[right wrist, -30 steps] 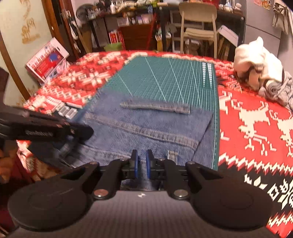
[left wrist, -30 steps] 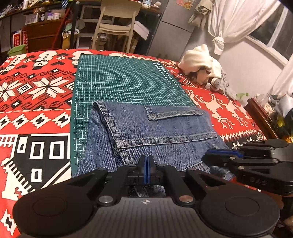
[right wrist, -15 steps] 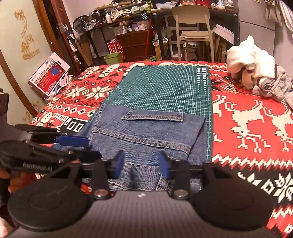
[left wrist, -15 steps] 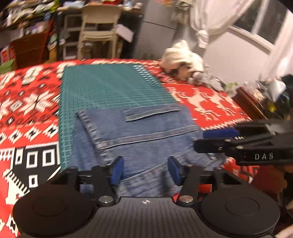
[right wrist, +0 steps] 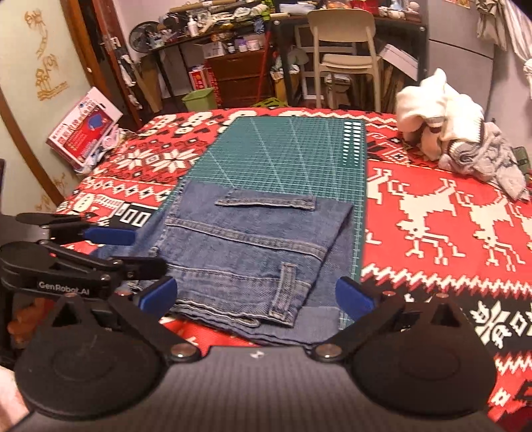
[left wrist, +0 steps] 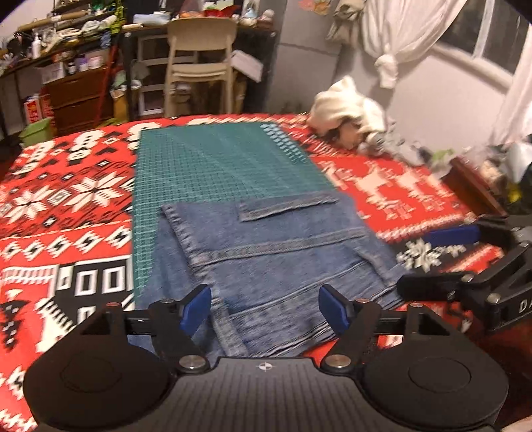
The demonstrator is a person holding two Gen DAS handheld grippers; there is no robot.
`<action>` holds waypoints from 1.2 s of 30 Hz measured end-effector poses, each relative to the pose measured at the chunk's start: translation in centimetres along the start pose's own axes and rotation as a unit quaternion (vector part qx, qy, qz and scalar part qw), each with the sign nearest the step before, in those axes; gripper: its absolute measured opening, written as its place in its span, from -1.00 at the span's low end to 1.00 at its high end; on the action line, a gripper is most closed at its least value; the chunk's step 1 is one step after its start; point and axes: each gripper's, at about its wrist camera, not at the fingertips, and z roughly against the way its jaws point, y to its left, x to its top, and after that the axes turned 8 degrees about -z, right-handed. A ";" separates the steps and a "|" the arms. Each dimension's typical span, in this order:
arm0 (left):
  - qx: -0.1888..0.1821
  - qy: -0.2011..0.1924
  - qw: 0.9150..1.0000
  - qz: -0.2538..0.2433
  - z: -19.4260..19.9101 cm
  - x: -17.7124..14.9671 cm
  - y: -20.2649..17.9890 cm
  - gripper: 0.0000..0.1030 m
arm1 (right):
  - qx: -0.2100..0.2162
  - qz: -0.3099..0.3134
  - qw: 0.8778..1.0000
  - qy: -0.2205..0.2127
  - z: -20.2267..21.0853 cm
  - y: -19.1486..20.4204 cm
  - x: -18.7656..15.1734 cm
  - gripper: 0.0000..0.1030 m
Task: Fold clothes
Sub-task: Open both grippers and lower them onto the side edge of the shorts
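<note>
Released since one second ago: left gripper [left wrist: 265, 310] and right gripper [right wrist: 255, 297], previously pinched on denim, now spread wide and empty. Folded jeans [right wrist: 246, 252] lying flat on near end of green cutting mat [right wrist: 282, 156].

cream chair [right wrist: 345, 43], cluttered desk [right wrist: 232, 23], curtained window [left wrist: 478, 36]

Red patterned bedspread [right wrist: 432, 206] bears green cutting mat [right wrist: 282, 149]; jeans [right wrist: 252, 252]; crumpled clothes [right wrist: 459, 133].
</note>
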 end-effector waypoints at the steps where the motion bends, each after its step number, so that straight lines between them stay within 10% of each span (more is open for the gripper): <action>1: 0.003 0.001 1.000 -0.004 0.2 -0.1 -0.1 0.45 | -0.008 -0.002 1.000 0.000 0.1 0.0 0.0 0.99; 21: 0.107 -0.032 0.991 -0.076 2.3 1.2 -3.2 0.68 | -0.117 0.073 0.990 -0.022 2.0 2.4 1.0 0.99; 27: 0.064 0.018 0.996 -0.061 0.1 2.4 -2.7 0.69 | -0.109 0.011 0.994 0.013 0.7 0.4 1.8 0.99; 36: 0.052 -0.009 0.998 -0.025 -0.4 2.6 -2.2 0.68 | -0.121 -0.038 0.992 0.005 -0.3 -0.3 2.7 0.99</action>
